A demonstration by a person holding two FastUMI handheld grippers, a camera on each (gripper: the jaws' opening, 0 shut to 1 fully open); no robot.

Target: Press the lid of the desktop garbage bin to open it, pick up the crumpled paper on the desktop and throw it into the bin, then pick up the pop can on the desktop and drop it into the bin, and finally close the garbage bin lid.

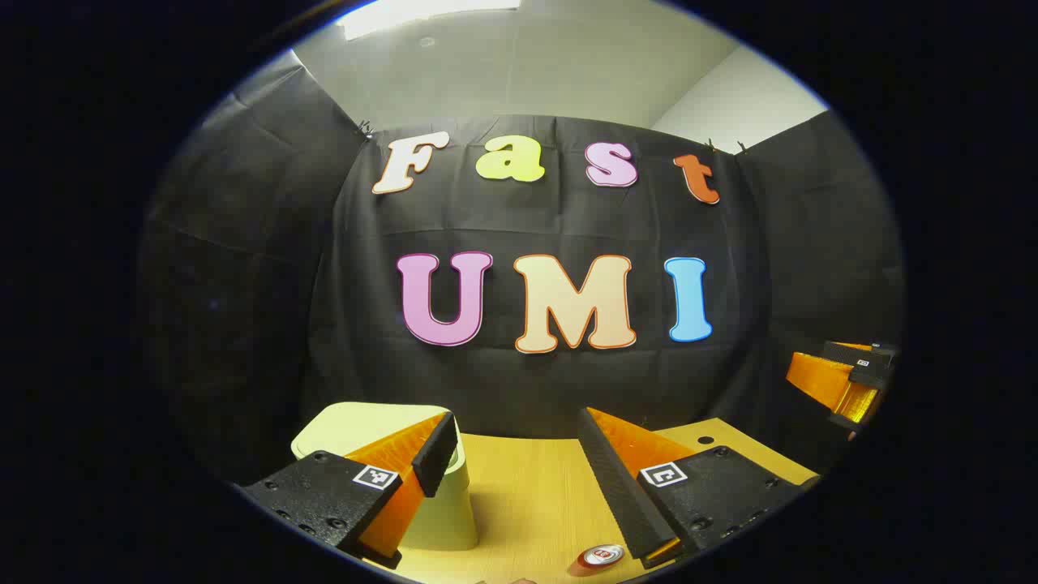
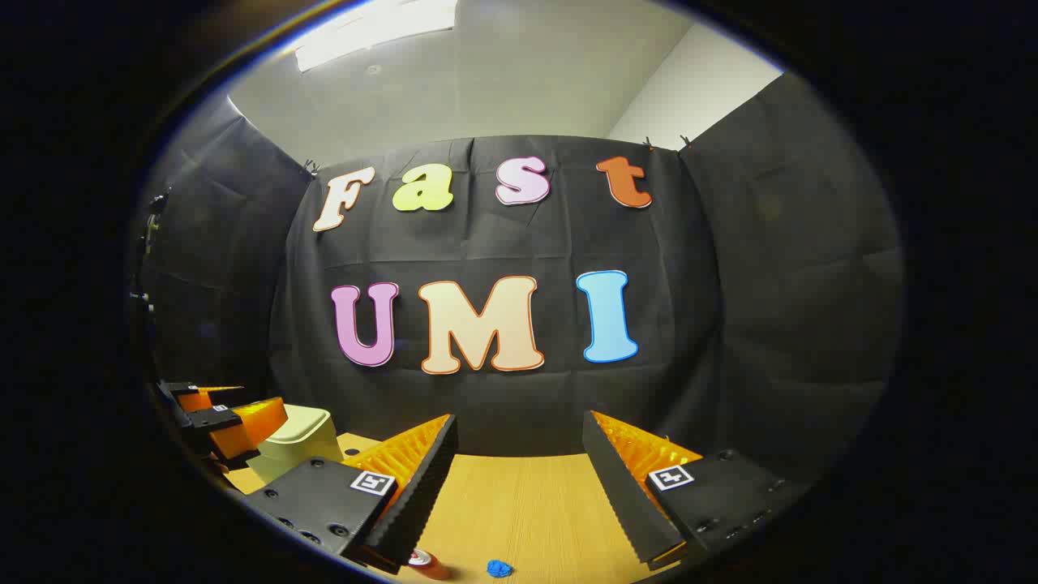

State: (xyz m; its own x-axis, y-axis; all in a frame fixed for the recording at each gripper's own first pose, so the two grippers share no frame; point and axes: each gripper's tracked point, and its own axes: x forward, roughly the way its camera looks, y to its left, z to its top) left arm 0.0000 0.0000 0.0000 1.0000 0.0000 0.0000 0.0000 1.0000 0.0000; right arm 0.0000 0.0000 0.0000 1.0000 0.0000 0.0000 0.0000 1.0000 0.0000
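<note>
Left tool [image 1: 515,454] held above the wooden tabletop [image 1: 527,495], fingers spread apart, nothing between them. Pale green bin [image 1: 442,507], lid down, stands behind the tool's left finger. Pop can [image 1: 602,556] lies right of the bin, near the frame's bottom. Right tool [image 1: 843,381] farther right of the bin.

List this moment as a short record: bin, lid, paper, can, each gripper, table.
bin: pale green garbage bin, standing on the wooden table
lid: down, shut
crumpled paper: blue, lying on the table
pop can: red, upright, near the paper
left gripper: open, beside the bin, holding nothing
right gripper: open, holding nothing
</note>
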